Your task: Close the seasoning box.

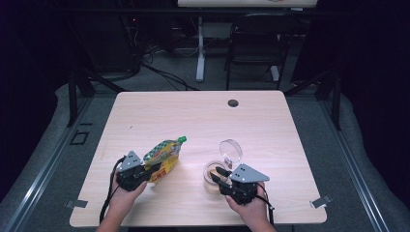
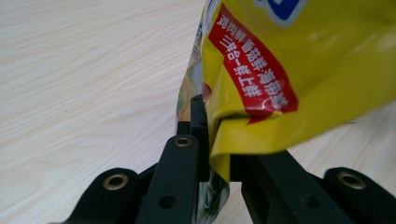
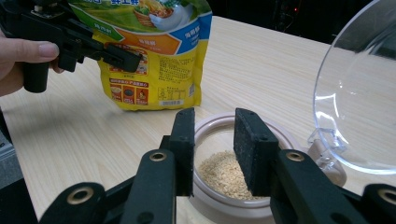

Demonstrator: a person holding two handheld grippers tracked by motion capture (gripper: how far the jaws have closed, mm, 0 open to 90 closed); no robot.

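A yellow food pouch (image 1: 163, 155) with a green cap lies tilted on the wooden table (image 1: 193, 116). My left gripper (image 1: 146, 169) is shut on the pouch's lower edge; in its own view the pouch (image 2: 299, 70) sits pinched between the jaws (image 2: 210, 140). A small round jar (image 1: 209, 175) holds tan grains (image 3: 222, 172), and its clear hinged lid (image 1: 231, 149) stands swung back. My right gripper (image 1: 218, 175) is at the jar, and its jaws (image 3: 214, 135) stand open over the jar's mouth with nothing between them. The right gripper view also shows the pouch (image 3: 159, 70) and the left gripper (image 3: 116, 53).
A cable hole (image 1: 233, 103) sits near the table's far edge. Beyond the table stand a dark chair (image 1: 256, 34) and a white desk leg (image 1: 200, 48). Bare tabletop stretches behind and between the two hands.
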